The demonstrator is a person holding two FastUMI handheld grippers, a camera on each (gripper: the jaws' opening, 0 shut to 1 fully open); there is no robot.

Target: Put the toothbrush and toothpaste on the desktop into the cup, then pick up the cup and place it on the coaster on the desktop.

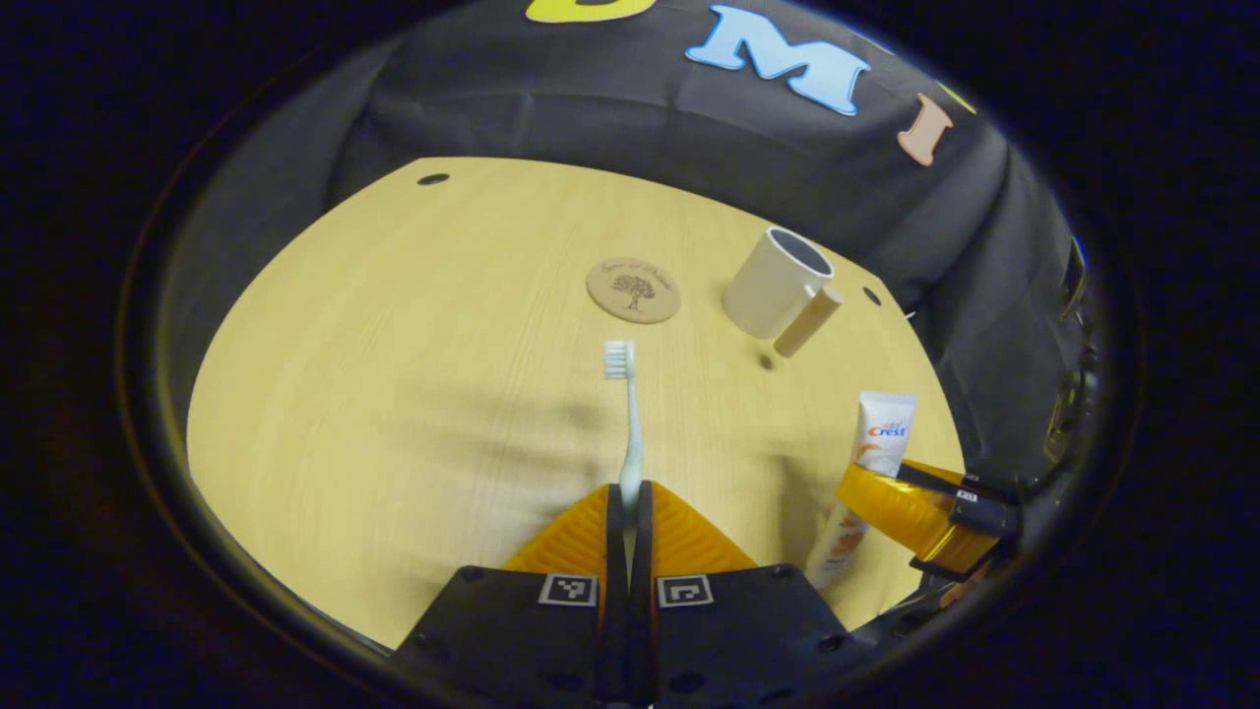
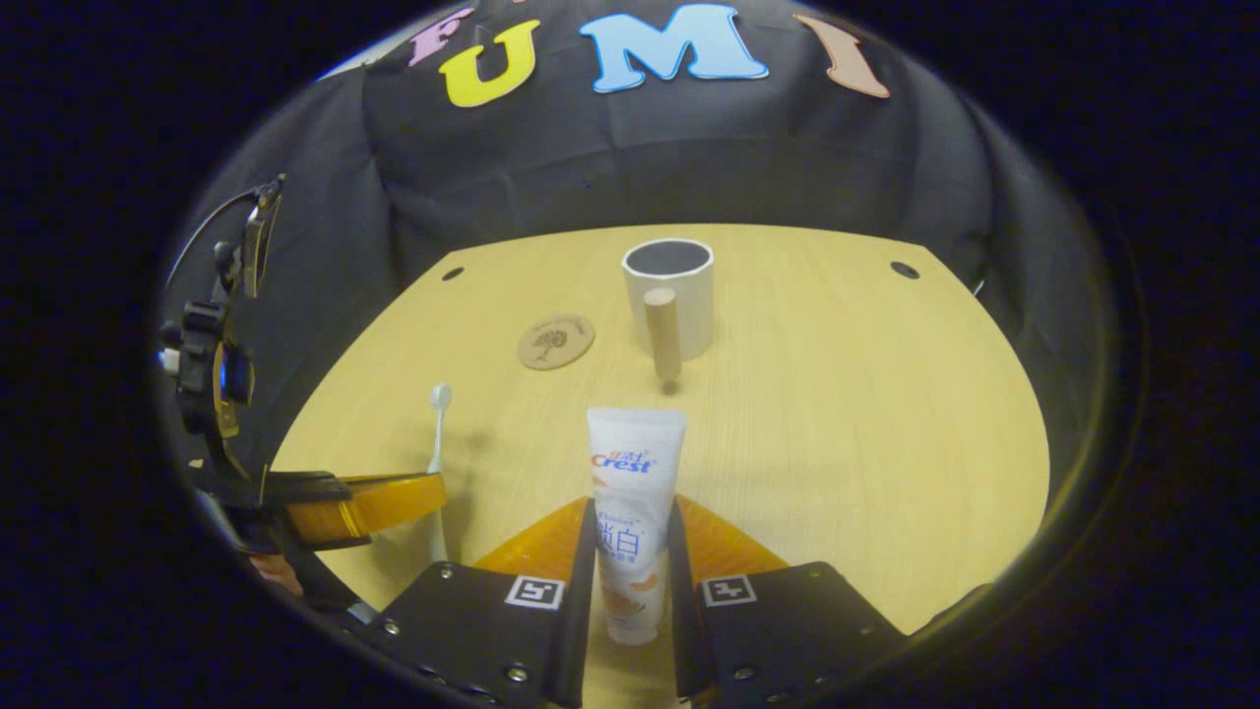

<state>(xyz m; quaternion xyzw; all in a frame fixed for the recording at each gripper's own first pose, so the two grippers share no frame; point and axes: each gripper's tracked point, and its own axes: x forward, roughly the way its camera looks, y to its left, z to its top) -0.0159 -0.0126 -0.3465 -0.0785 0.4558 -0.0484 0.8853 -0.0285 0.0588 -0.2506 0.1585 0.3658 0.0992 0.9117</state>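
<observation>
- Left gripper (image 1: 627, 492) clamps the toothbrush (image 1: 627, 423) by its handle; bristles point toward the coaster (image 1: 633, 290).
- Right gripper (image 2: 633, 532) grips the toothpaste (image 2: 630, 492), its long axis aimed straight at the cup (image 2: 669, 295).
- The cup stands beside the coaster, ahead of both; the right gripper looks better aligned.

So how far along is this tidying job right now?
Early stage. The left gripper is closed on the toothbrush, and the right gripper clamps the toothpaste. The cup looks empty and stands beside the coaster, not on it. Both items must go in, then the cup onto the coaster.
</observation>
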